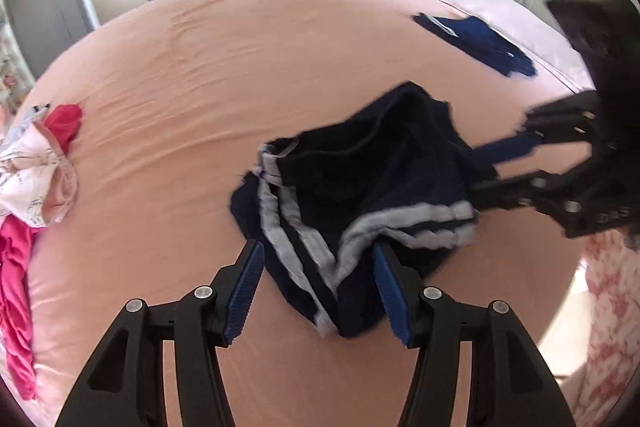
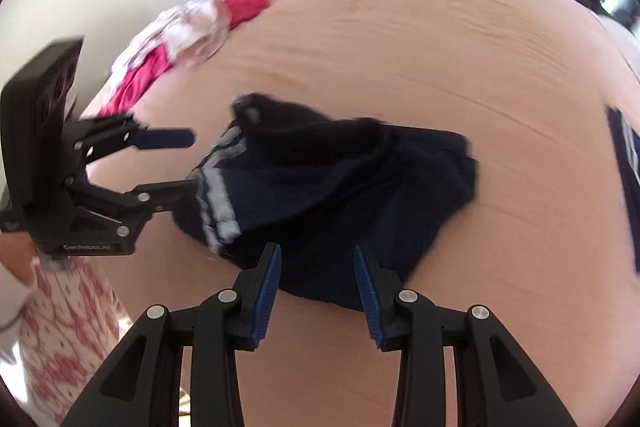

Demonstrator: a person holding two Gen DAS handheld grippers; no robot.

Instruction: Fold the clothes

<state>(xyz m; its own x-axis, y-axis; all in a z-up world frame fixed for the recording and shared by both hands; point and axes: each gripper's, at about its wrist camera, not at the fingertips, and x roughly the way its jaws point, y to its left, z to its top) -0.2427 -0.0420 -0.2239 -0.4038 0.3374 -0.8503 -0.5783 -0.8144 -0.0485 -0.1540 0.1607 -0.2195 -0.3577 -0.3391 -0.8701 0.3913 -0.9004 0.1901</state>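
Shorts (image 1: 360, 195), navy with white side stripes, lie crumpled near the middle of a peach bed (image 1: 200, 75). In the left wrist view, the left gripper (image 1: 318, 287) points down over their near edge with its blue pads apart; the striped hem lies between the pads, and neither pad presses the cloth. The right gripper (image 1: 492, 167) reaches in from the right, its fingers spread at the shorts' right side. A blue garment (image 1: 480, 43) lies far right, and a pink and white pile (image 1: 36, 179) lies at the left edge.

In the right wrist view, the right gripper (image 2: 316, 283) hangs over the shorts' (image 2: 340, 187) near edge, jaws parted, dark cloth between them but not clamped. The left gripper (image 2: 192, 159) stands at the left, one finger at the striped side, the other clear above. The pile (image 2: 192, 31) lies far left.
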